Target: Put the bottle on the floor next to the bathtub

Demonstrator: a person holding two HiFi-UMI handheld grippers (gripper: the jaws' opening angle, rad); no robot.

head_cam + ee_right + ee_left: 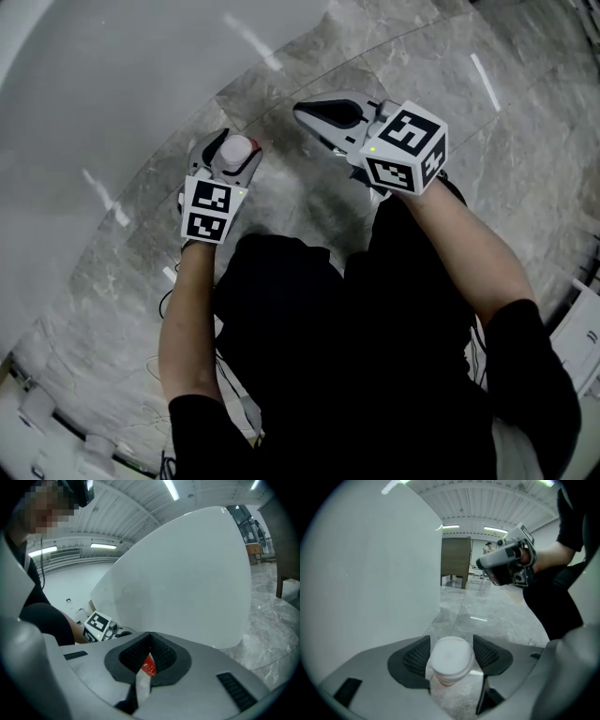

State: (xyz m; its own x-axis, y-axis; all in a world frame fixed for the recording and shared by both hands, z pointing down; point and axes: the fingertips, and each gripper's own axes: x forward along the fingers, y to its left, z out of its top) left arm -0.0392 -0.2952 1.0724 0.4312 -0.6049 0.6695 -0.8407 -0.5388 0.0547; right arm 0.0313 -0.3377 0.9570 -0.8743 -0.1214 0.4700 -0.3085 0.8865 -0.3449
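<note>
A person in black sleeves, seen from above, leans over a grey marble floor (525, 141) beside the curved white wall of a bathtub (103, 84), with a gripper in each hand.

The left gripper (232, 148) is narrowed onto a small bottle (450, 657). Its 2 dark ribbed pads sit against either side of the round white cap, and the bottle stands upright with the cap facing up. The bottle is low over the floor, just beside the base of the bathtub. No view shows whether its bottom is touching the floor.

The right gripper (305, 112) hovers near the left one, pointing toward the bathtub, its jaws brought together at the tips. A sliver of red and white (148, 667) shows in the slit behind those tips. I cannot tell whether it is something pinched there or only seen beyond the jaws.

The step in hand looks like the placement itself, and it seems nearly done. The next move probably calls for making sure the base rests flat on the marble. The left jaws can then spread gently and lift straight up, so the light bottle is not tipped.

No brand name or printed words can be read. A thin red band circles the neck under the cap. The only markings are black and white square codes on the left gripper's cube (208, 208) and the right gripper's cube (405, 148)
</note>
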